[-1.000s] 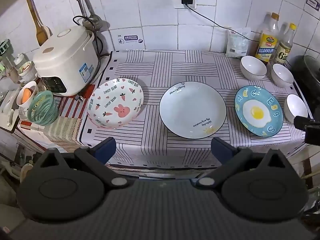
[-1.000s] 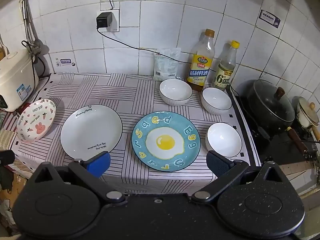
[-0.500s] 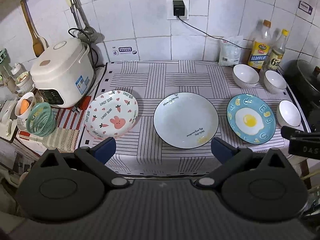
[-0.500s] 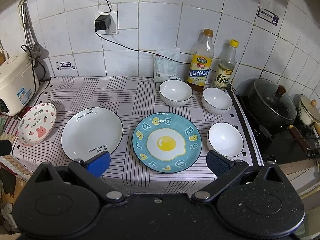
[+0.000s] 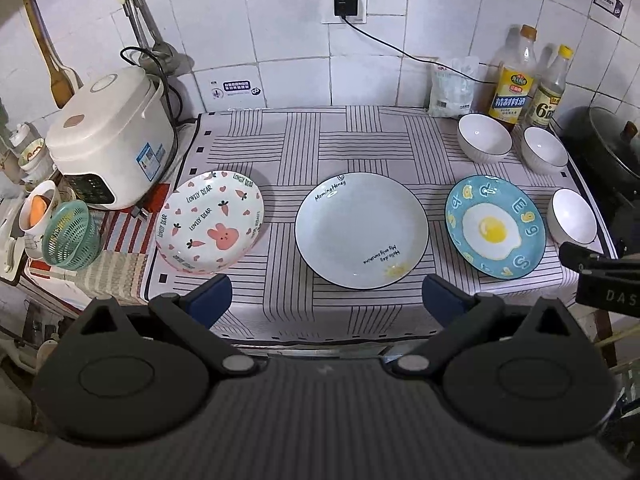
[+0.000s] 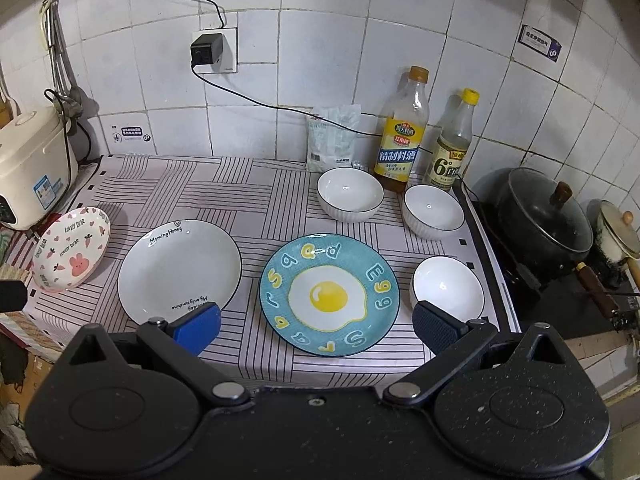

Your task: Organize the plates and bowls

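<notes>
I hold the left gripper (image 5: 327, 297) and the right gripper (image 6: 316, 327) wide and empty before the counter, where the egg plate (image 6: 329, 294) lies just beside a white bowl (image 6: 448, 290), so a careless reach can knock them together.

Left edge: white plastic rice cooker (image 5: 110, 146), green mesh basket (image 5: 70, 236)
Back right corner: two clear glass bottles, orange-capped (image 6: 402, 132) and yellow-capped (image 6: 452, 146); white packet (image 6: 332, 138)
Beyond right edge: black lidded pot (image 6: 548, 220)
</notes>
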`<action>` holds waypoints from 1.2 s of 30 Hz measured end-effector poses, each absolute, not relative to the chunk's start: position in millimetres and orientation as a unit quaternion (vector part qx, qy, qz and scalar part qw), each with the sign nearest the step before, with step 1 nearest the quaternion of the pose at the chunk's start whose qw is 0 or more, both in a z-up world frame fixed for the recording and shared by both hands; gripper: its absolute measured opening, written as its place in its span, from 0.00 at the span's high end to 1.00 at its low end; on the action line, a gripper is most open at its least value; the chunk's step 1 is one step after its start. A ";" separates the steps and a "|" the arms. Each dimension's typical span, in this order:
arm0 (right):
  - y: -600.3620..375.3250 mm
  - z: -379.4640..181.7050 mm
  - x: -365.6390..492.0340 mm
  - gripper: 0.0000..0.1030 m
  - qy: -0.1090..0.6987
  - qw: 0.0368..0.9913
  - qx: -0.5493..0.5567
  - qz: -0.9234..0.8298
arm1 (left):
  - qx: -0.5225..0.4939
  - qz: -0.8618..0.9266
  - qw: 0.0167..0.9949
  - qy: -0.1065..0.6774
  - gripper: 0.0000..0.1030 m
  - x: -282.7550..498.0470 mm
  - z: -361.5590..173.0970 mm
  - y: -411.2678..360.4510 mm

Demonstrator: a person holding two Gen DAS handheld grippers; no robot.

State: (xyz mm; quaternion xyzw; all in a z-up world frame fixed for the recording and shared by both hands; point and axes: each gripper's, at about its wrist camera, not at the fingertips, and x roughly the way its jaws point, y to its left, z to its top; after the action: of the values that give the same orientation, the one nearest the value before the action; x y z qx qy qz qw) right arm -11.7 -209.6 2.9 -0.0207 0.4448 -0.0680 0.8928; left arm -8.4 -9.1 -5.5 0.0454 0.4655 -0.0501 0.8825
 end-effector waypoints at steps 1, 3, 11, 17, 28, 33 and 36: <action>-209.7 2.2 -12.6 0.00 0.443 0.894 -0.016 -0.067 | 0.045 -0.051 0.882 0.467 0.00 -7.8 -6.3 -9.0; -209.3 0.4 -12.6 0.00 0.448 0.891 -0.014 -0.067 | 0.043 -0.051 0.880 0.471 0.00 -6.9 -7.7 -8.3; -208.1 -2.6 -12.2 0.00 0.462 0.884 -0.020 -0.067 | 0.036 -0.052 0.871 0.487 0.00 -3.8 -16.7 -4.9; -212.2 -0.1 -16.1 0.00 0.437 0.898 -0.012 -0.054 | 0.018 -0.054 0.872 0.486 0.00 -1.1 -30.5 3.3; -207.9 -90.9 2.3 0.08 0.344 0.930 0.099 0.084 | -0.036 -0.038 0.881 0.470 0.05 43.6 -136.0 34.7; -189.7 -140.2 15.8 0.21 0.373 0.911 0.119 0.128 | -0.050 -0.037 0.875 0.481 0.10 68.0 -176.5 39.0; -179.4 -162.1 23.0 0.28 0.393 0.899 0.144 0.130 | -0.061 -0.025 0.868 0.492 0.10 83.9 -197.9 38.0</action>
State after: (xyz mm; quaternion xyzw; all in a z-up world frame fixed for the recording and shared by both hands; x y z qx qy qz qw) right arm 23.0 -179.4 -162.1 0.1442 0.3925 0.1299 0.8990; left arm 83.9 38.0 -197.9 -0.0605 0.4918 -0.0245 0.8682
